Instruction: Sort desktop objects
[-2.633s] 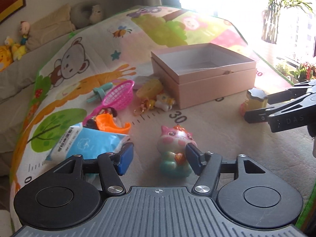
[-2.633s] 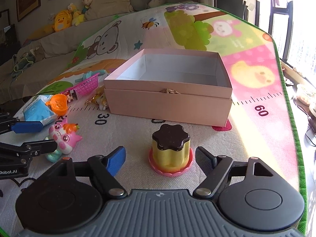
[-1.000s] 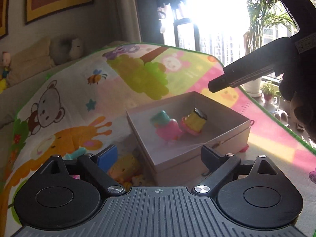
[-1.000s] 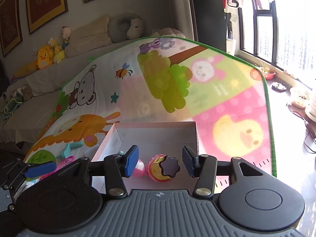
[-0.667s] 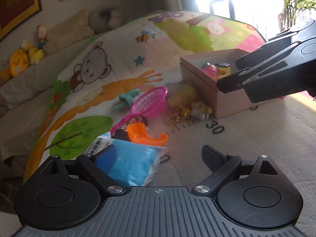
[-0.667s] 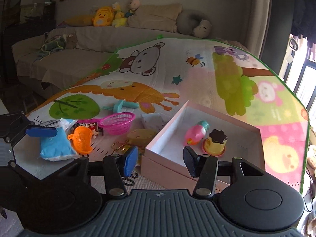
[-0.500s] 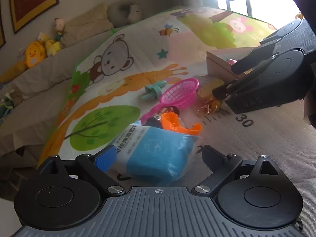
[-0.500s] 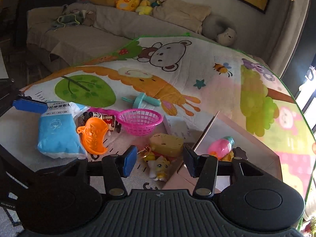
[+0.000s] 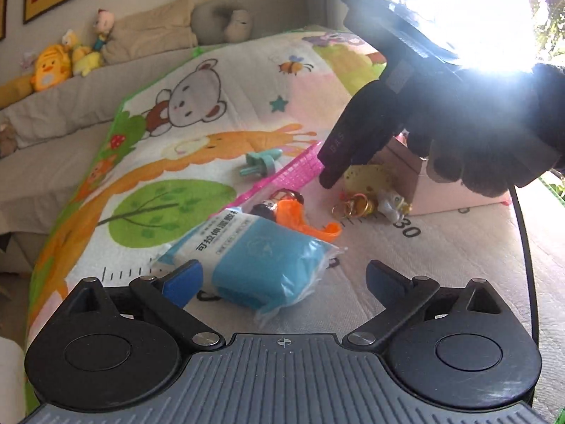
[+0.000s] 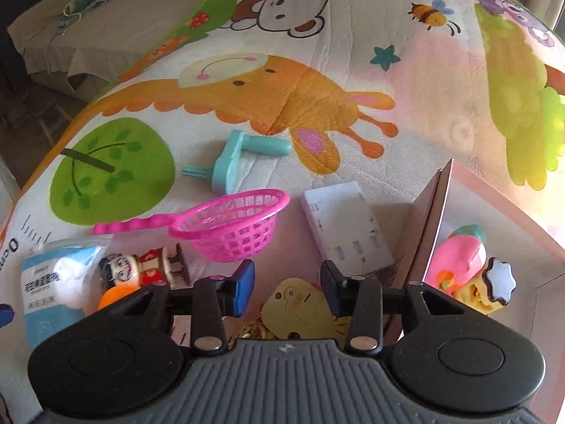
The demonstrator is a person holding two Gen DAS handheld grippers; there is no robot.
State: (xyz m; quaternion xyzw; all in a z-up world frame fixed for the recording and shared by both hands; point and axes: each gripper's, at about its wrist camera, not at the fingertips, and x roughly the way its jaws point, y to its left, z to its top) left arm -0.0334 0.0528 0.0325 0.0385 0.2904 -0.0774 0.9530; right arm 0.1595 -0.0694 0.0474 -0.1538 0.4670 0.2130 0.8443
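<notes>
While a cartoon play mat point(image 10: 317, 70) covers the whole surface, a sofa point(image 9: 53, 113) with plush toys point(image 9: 49, 67) fills the upper left of the left view. Left gripper point(image 9: 282, 279), jaws released, hangs over a blue packet point(image 9: 261, 258). Right gripper point(image 10: 286, 284), jaws released and empty, hovers above a yellow toy point(image 10: 300, 307) at lower centre. Pink box point(image 10: 434, 222) at right holds two toys.

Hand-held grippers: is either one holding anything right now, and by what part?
Neither holds anything. The left hand-held gripper is open around the blue packet; the right hand-held gripper is open above the yellow toy.
</notes>
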